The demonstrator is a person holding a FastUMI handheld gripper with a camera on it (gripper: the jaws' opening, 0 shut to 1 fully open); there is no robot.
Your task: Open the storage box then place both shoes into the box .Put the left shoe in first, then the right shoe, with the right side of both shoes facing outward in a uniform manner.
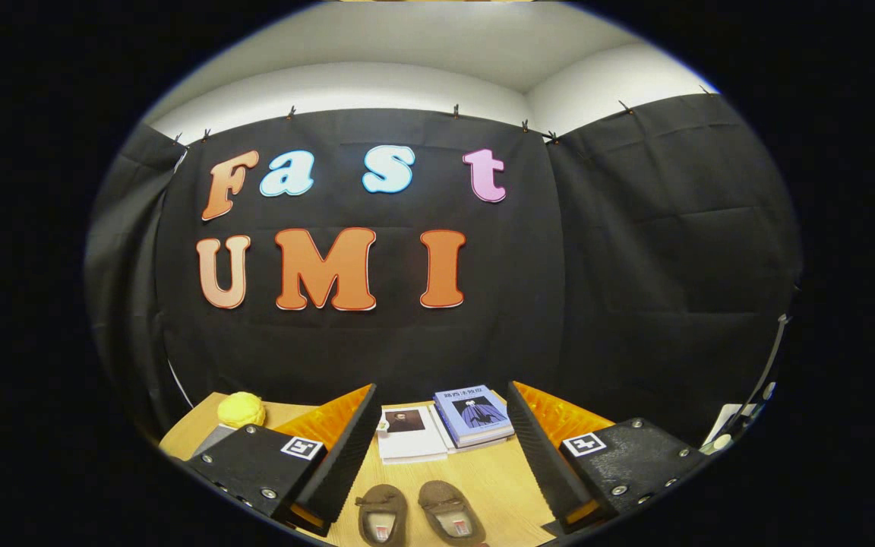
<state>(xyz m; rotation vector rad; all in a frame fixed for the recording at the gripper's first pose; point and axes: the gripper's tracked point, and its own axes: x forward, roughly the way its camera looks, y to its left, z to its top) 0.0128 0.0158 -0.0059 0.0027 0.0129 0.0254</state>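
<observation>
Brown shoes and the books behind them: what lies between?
Bare wooden table separates the brown shoes from the books in the gripper view; the open claw holds nothing.

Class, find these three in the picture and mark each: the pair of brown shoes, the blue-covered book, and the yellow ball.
brown shoes [418, 514], gripper view, between the open fingers: inner edge of the left-hand shoe.
blue-covered book [474, 414], gripper view, beyond the fingers: middle of its cover.
yellow ball [241, 409], gripper view, on the table: its middle.

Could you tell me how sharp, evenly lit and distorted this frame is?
Gripper view: fisheye bends the table edge and wall seams; light is even and soft, no glare; the shoes between the open gripper fingers and the books beyond them are fairly sharp; the yellow ball looks slightly soft.
</observation>
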